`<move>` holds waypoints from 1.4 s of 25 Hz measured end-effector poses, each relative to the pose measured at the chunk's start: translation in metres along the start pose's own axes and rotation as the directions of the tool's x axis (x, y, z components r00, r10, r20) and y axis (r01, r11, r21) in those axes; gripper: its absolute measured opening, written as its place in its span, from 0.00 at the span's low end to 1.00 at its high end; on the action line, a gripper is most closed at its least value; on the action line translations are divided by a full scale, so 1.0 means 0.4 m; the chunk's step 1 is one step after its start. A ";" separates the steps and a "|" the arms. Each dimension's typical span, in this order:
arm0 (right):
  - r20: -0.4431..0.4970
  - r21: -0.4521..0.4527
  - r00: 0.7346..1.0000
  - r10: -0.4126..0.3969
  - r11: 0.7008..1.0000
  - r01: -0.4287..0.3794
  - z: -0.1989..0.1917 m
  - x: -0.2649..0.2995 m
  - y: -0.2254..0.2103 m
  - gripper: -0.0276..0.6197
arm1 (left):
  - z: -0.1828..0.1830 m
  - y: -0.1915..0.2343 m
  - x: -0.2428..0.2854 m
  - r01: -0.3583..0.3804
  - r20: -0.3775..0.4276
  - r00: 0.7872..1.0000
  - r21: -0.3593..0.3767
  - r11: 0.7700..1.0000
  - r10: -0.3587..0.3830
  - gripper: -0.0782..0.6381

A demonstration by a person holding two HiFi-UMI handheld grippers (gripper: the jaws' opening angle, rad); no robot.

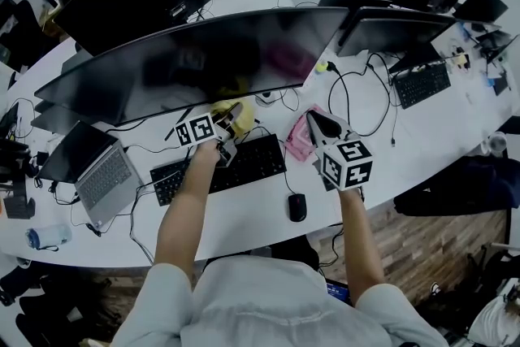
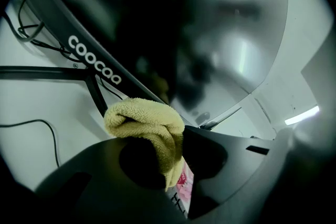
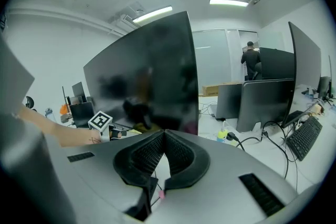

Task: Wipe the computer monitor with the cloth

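Two tongs, one cloth, one screen; entries follow.

1. Left gripper: mine, jaws closed on the cloth. It sits at mid-desk, far side of the keyboard.
2. Cloth: yellow terry, bunched into a fat fold that stands proud of my jaw tips, with a loose tail hanging below them. It is at the lower edge of the monitor, about mid-width. My left gripper view puts the fold just beside the bottom bezel, but I cannot tell if it touches. I judge it soft, light and limp, with enough pile to stay pinched. The bunched middle is the right place to hold it, so that fabric and not jaw meets the glass.
3. Monitor: wide, curved, dark and glossy, standing across the far side of the desk. I judge the panel stiff but easily marked, and likely to rock on its stand, so light pressure suits it.
4. Right gripper: mine, jaw tips together with nothing between them, held to the right of the cloth and off the screen.
5. Sundries: mouse near edge, laptop left, pink item under the right tongs.
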State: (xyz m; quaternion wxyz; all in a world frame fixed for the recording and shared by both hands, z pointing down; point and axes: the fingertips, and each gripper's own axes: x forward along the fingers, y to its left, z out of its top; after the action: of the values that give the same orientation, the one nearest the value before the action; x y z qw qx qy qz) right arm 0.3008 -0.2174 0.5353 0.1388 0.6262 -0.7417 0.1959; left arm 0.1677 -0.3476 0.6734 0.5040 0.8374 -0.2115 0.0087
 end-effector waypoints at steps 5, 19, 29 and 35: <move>-0.010 0.001 1.000 0.009 1.000 -0.009 -0.008 -0.012 -0.050 0.08 | -0.018 -0.025 0.051 -0.005 0.007 1.000 -0.009 1.000 0.005 0.22; -0.019 -0.011 1.000 0.020 1.000 -0.021 -0.041 -0.073 -0.186 0.08 | -0.088 -0.112 0.214 0.006 0.018 1.000 -0.017 1.000 -0.006 0.22; -0.018 -0.019 1.000 -0.013 1.000 0.012 -0.060 -0.147 -0.302 0.08 | -0.147 -0.184 0.347 0.041 0.030 0.999 -0.045 0.998 -0.039 0.22; -0.020 -0.015 1.000 -0.022 1.000 0.022 -0.080 -0.182 -0.350 0.08 | -0.170 -0.214 0.397 0.049 0.046 0.998 -0.059 0.997 -0.046 0.22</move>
State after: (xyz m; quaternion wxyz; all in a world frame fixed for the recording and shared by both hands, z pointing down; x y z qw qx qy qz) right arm 0.4499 -0.1583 0.5472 0.1531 0.6313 -0.7348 0.1951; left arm 0.3567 -0.3105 0.6712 0.5243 0.8265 -0.2031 -0.0285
